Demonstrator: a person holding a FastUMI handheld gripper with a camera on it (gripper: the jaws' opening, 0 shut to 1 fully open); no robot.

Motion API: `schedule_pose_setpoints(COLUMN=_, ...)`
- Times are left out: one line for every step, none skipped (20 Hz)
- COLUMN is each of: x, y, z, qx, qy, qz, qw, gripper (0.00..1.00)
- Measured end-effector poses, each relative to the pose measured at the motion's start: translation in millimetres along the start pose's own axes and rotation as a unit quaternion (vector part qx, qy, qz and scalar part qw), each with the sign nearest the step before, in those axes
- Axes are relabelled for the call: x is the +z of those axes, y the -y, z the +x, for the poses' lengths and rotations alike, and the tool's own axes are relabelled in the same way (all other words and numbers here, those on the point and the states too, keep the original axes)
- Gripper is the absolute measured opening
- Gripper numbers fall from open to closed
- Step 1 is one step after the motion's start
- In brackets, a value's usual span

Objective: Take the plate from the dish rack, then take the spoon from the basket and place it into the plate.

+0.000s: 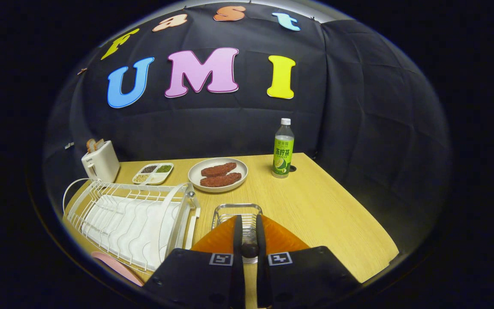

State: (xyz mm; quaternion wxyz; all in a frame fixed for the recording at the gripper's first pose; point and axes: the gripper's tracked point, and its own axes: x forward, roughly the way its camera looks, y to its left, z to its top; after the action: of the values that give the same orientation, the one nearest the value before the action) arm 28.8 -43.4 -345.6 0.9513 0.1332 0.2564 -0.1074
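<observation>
Gripper (pixel 249 240) nearly closed, seemingly pinching the spoon (pixel 249 249).

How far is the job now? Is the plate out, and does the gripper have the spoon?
Looks done: a pink plate lies by the dish rack, none standing in it. In hand: the gripper is at the basket, jaws shut on a dark object, probably the spoon. Left: putting it into the plate.
</observation>
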Motion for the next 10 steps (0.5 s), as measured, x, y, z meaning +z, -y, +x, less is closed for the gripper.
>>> schedule_pose_setpoints(x=7, y=1, z=1, qx=0.004, qy=-0.001, qz=-0.003, qw=1.000, gripper=0.14)
schedule_pose_setpoints(x=13, y=0, z=0, qx=0.006, qy=-0.001, qz=-0.007, qw=1.000, gripper=0.14)
schedule_pose_setpoints(x=19, y=-2, z=-1, qx=0.011, qy=-0.002, qz=-0.011, qw=1.000, gripper=0.14)
schedule_pose_setpoints(x=24, y=-2, z=-1, qx=0.013, qy=-0.002, qz=-0.019, qw=1.000, gripper=0.14)
schedule_pose_setpoints(x=28, y=-3, z=-1, qx=0.017, qy=-0.002, qz=-0.023, qw=1.000, gripper=0.14)
schedule_pose_setpoints(x=34, y=-3, z=-1, qx=0.017, qy=-0.005, qz=-0.026, qw=1.000, gripper=0.14)
schedule_pose_setpoints(x=42, y=-5, z=-3, qx=0.019, qy=-0.001, qz=-0.025, qw=1.000, gripper=0.14)
schedule_pose_setpoints(x=53, y=-7, z=-7, qx=0.021, qy=0.005, qz=-0.025, qw=0.999, gripper=0.14)
schedule_pose_setpoints(x=64, y=-11, z=-12, qx=0.026, qy=0.012, qz=-0.026, qw=0.999, gripper=0.14)
schedule_pose_setpoints(x=74, y=-16, z=-20, qx=0.035, qy=0.017, qz=-0.029, qw=0.999, gripper=0.14)
